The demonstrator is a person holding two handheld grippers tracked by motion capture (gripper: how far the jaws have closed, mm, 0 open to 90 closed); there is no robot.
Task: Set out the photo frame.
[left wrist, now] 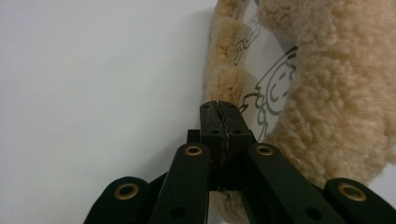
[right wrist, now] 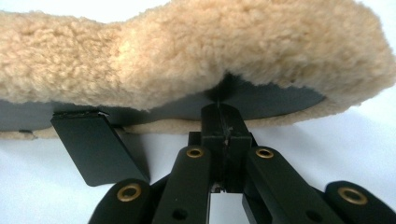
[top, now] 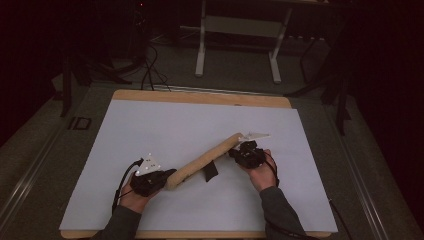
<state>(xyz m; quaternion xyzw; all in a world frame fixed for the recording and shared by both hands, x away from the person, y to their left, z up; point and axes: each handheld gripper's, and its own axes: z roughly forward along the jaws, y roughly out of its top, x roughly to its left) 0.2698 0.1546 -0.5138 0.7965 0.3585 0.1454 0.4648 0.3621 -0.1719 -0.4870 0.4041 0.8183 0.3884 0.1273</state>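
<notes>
I have the fleece strap (top: 205,160) stretched between both claws above the table (top: 150,130): left claw (top: 161,178) pinches its near end, right claw (top: 239,150) its far edge. Laying it flat remains, I judge.

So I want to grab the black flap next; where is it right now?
In the high view the black flap lies on the white table, just below the middle of the fleecy tan pad, between the left tool and right tool.
</notes>
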